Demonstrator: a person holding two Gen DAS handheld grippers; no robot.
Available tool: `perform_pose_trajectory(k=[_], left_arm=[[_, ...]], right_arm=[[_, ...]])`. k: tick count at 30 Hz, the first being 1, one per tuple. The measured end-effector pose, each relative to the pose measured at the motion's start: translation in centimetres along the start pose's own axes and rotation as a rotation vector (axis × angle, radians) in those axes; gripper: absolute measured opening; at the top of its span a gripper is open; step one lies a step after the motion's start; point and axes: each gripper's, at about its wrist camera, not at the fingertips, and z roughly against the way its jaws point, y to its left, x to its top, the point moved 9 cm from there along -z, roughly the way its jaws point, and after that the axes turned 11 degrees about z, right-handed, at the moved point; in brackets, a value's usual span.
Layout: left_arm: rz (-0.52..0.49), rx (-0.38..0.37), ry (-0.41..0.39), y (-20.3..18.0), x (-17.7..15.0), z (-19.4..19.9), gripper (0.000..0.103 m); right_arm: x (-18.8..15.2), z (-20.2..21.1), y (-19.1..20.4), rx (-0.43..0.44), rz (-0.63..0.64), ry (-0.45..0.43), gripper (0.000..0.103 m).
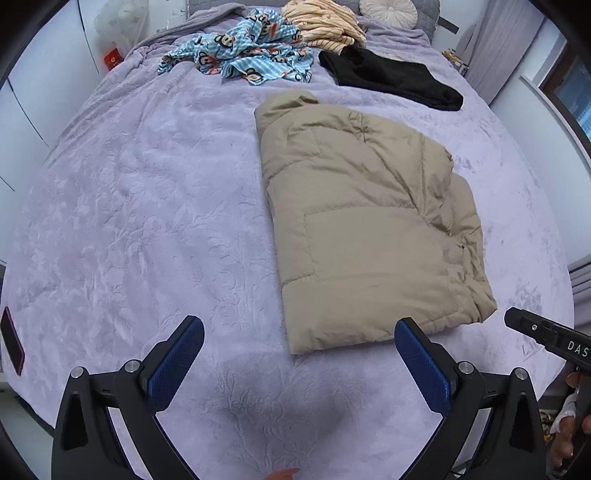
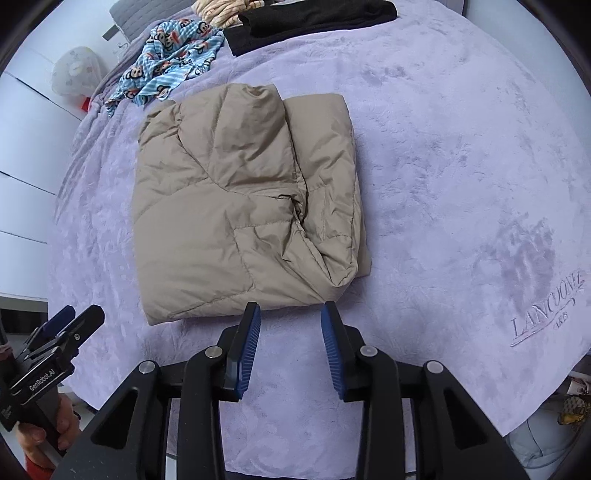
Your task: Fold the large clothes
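Note:
A tan puffer jacket (image 1: 362, 221) lies folded into a rough rectangle on the lilac bedspread (image 1: 147, 206); it also shows in the right wrist view (image 2: 236, 206). My left gripper (image 1: 299, 328) is open and empty, hovering just in front of the jacket's near edge, its right finger close to the near corner. My right gripper (image 2: 291, 314) is open and empty, its blue pads (image 2: 248, 343) just short of the jacket's near edge. Each gripper shows at the edge of the other's view: the right (image 1: 546, 336), the left (image 2: 77, 321).
At the back of the bed lie a blue monkey-print garment (image 1: 240, 55), a peach striped garment (image 1: 325, 22) and a black garment (image 1: 391, 77). A round pillow (image 1: 388, 9) sits at the headboard. A dark phone (image 1: 13, 339) lies at the left edge. White cupboards stand left.

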Motion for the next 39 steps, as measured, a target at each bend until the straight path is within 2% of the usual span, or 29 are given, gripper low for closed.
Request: perform_pose_trajectory(k=[2, 8, 11, 13, 14, 15, 19, 21, 24, 25, 30, 39], left_arm=[[0.006, 0.008, -0.026, -0.1, 0.5, 1.2, 0.103], [0.050, 0.057, -0.089, -0.4, 1.3, 4.2, 0.103], [0.055, 0.080, -0.120, -0.7, 1.3, 5.9, 0.103], [0.038, 0.107, -0.155, -1.2, 1.3, 7.4, 0.103], [0.029, 0.119, -0.173, -1.5, 1.3, 8.0, 0.103], [0.022, 0.126, -0.186, -1.8, 1.3, 8.6, 0.103], [0.020, 0.127, -0.221, -3.0, 1.5, 10.5, 0.103], [0.022, 0.124, -0.232, -3.3, 1.6, 11.2, 0.103], [0.020, 0.128, -0.256, -3.9, 1.8, 12.3, 0.103], [0.017, 0.127, -0.264, -4.0, 1.9, 12.7, 0.103], [0.019, 0.117, -0.291, -4.4, 2.3, 14.4, 0.103], [0.055, 0.105, -0.317, -4.1, 2.9, 16.2, 0.103]], right_arm=[[0.5, 1.0, 0.4, -0.003, 0.009, -0.025, 0.047], [2.3, 3.7, 1.7, -0.018, 0.108, -0.090, 0.050], [2.7, 5.1, 2.2, -0.023, 0.138, -0.122, 0.056], [3.1, 6.3, 2.1, -0.051, 0.151, -0.150, 0.073], [3.3, 6.9, 2.2, -0.068, 0.157, -0.169, 0.079], [3.5, 7.8, 2.2, -0.084, 0.165, -0.196, 0.082], [4.6, 10.8, 2.3, -0.115, 0.176, -0.269, 0.084], [5.1, 12.1, 2.3, -0.121, 0.177, -0.301, 0.092], [5.7, 14.1, 2.6, -0.108, 0.181, -0.364, 0.093], [5.8, 14.5, 2.8, -0.109, 0.183, -0.375, 0.103], [6.1, 16.2, 3.7, -0.124, 0.212, -0.409, 0.103], [6.1, 16.8, 4.3, -0.125, 0.228, -0.416, 0.103]])
